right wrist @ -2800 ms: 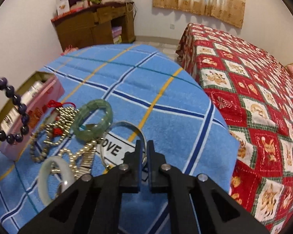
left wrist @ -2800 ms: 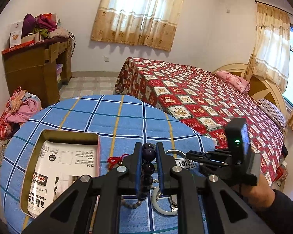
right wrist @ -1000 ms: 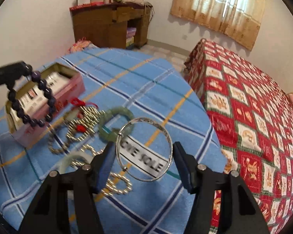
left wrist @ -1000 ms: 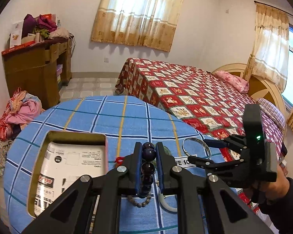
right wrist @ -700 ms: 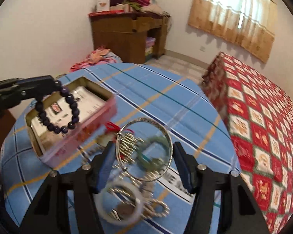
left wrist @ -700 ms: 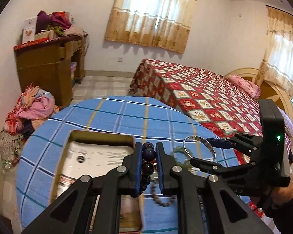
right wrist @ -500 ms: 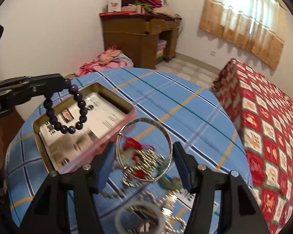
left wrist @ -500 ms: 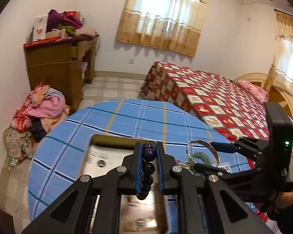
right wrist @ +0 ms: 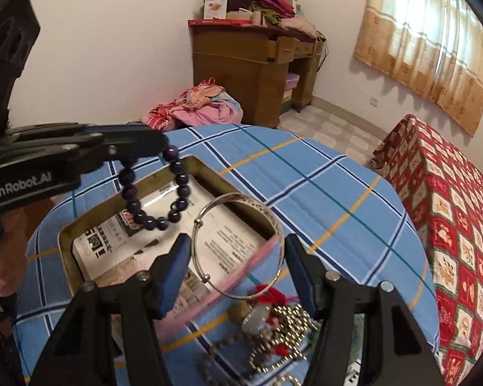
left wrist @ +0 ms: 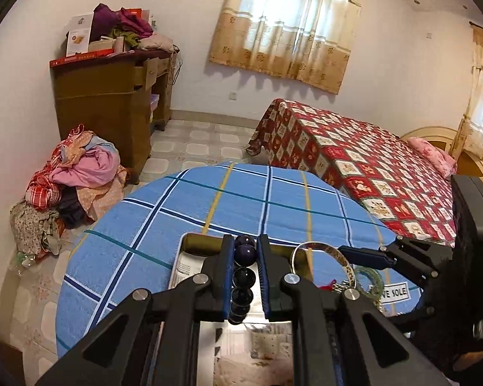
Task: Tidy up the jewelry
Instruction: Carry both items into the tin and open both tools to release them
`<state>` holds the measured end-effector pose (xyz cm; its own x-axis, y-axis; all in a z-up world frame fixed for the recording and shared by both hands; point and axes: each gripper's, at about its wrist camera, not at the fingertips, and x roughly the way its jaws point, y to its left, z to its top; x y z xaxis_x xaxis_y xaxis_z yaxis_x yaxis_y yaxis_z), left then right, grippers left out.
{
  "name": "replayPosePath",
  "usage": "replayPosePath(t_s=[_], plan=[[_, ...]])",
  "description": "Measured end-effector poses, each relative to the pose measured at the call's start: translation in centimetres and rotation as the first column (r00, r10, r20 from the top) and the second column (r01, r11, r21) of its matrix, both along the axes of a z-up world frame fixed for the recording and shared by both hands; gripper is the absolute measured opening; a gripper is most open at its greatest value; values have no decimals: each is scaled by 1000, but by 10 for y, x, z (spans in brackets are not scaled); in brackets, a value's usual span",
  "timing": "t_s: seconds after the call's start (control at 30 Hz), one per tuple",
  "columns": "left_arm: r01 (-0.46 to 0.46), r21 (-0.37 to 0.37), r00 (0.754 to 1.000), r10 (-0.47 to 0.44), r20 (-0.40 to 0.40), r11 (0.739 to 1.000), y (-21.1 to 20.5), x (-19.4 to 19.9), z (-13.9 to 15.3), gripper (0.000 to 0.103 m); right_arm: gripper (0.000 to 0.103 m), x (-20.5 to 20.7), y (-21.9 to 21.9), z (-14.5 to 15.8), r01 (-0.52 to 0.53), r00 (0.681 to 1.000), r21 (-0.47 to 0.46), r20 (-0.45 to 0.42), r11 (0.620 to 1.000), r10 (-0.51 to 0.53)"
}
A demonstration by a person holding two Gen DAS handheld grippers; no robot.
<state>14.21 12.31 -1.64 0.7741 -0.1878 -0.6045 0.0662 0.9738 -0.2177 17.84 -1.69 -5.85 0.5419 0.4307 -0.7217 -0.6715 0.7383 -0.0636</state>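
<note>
My left gripper (left wrist: 244, 252) is shut on a dark purple bead bracelet (left wrist: 244, 254), which dangles from its tips over the open box. In the right wrist view that bracelet (right wrist: 133, 207) hangs from the left gripper (right wrist: 159, 149) above the printed paper lining. My right gripper (right wrist: 236, 257) is shut on a silver bangle (right wrist: 264, 209), held across its width over the near pink wall of the box (right wrist: 209, 167). From the left wrist view the bangle (left wrist: 346, 262) sits just right of the box (left wrist: 203, 238).
A round table with a blue plaid cloth (left wrist: 241, 199) carries a heap of chains, beads and a red tassel (right wrist: 273, 321) beside the box. A green bangle (left wrist: 367, 276) lies there too. Beyond stand a red-covered bed (left wrist: 354, 160), a wooden desk (left wrist: 112, 96) and a clothes pile (left wrist: 74, 173).
Both grippers have swung left from above the jewelry heap to above the box, each keeping its grip. The bracelet and bangle now hang over the box.
</note>
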Motion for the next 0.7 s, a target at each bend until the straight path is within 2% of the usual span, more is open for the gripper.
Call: replayPosePath(t_s=[0.37, 0.7], plan=[[-23, 16, 999, 23, -43, 1000, 11, 17, -17, 13, 62, 12, 22, -21, -17, 999, -21, -31, 1000, 16], [-37, 63, 996, 41, -74, 997, 15, 22, -30, 14, 62, 12, 26, -31, -20, 999, -46, -40, 999, 18]])
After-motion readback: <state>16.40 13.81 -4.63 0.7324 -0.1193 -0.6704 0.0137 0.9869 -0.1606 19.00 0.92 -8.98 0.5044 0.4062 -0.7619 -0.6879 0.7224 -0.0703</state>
